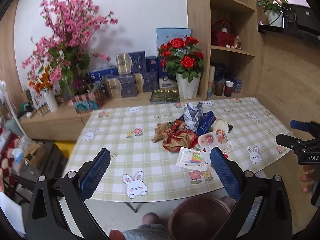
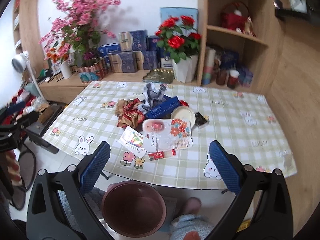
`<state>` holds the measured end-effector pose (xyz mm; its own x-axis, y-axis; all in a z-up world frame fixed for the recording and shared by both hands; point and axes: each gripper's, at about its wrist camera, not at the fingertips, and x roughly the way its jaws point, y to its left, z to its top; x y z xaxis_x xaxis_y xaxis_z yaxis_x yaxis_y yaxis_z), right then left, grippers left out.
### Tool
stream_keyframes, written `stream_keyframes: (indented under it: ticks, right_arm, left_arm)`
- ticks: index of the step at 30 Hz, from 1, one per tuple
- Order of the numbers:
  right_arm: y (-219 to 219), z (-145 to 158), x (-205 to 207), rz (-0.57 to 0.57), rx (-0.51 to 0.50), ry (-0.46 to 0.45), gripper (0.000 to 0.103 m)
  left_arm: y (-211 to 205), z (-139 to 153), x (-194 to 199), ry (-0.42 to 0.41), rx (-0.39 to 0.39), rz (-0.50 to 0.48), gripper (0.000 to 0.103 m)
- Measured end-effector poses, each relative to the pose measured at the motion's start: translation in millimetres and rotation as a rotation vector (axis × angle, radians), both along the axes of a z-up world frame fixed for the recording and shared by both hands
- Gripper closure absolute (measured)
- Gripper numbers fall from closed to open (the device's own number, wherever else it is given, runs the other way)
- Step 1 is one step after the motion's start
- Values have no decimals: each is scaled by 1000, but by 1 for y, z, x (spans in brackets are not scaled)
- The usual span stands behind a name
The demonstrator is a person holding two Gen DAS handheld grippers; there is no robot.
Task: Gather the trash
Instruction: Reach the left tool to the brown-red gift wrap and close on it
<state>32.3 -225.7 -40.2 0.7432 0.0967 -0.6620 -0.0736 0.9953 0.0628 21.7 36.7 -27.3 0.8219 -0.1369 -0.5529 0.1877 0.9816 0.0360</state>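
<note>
A pile of trash lies on the checked table (image 1: 140, 156) (image 2: 230, 140): crumpled red-gold wrapper (image 1: 176, 138) (image 2: 130, 116), crumpled silver paper (image 1: 192, 114) (image 2: 154, 94), blue box (image 1: 207, 120) (image 2: 164, 108), round lid (image 1: 220, 125) (image 2: 184, 115), plastic blister packs (image 1: 190, 158) (image 2: 166, 134), a small red tube (image 2: 162, 155). A brown bin (image 1: 200, 218) (image 2: 134, 208) stands on the floor below the near edge. My left gripper (image 1: 160, 168) is open and empty, above the near edge. My right gripper (image 2: 160, 164) is open and empty, short of the pile; it also shows in the left wrist view (image 1: 296, 134).
A low wooden shelf behind the table holds flower pots (image 1: 188, 68) (image 2: 180, 46), blue gift boxes (image 1: 128, 80) and a gold tray (image 1: 165, 96). A tall shelf unit (image 1: 230, 50) stands at back right. Boxes and clutter (image 1: 30, 156) sit on the floor at left.
</note>
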Motion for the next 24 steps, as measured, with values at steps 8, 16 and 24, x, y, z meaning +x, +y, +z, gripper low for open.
stream_keyframes:
  ticks: [8, 16, 24]
  right_arm:
    - [-20, -37, 19, -45, 18, 46, 5]
    - [-25, -68, 43, -49, -14, 98, 5]
    - [-32, -93, 73, -72, 2, 155, 5]
  left_arm:
    - [8, -42, 33, 85, -22, 21, 5]
    - [27, -55, 62, 110, -70, 116, 5]
    - [15, -72, 92, 120, -19, 93, 5]
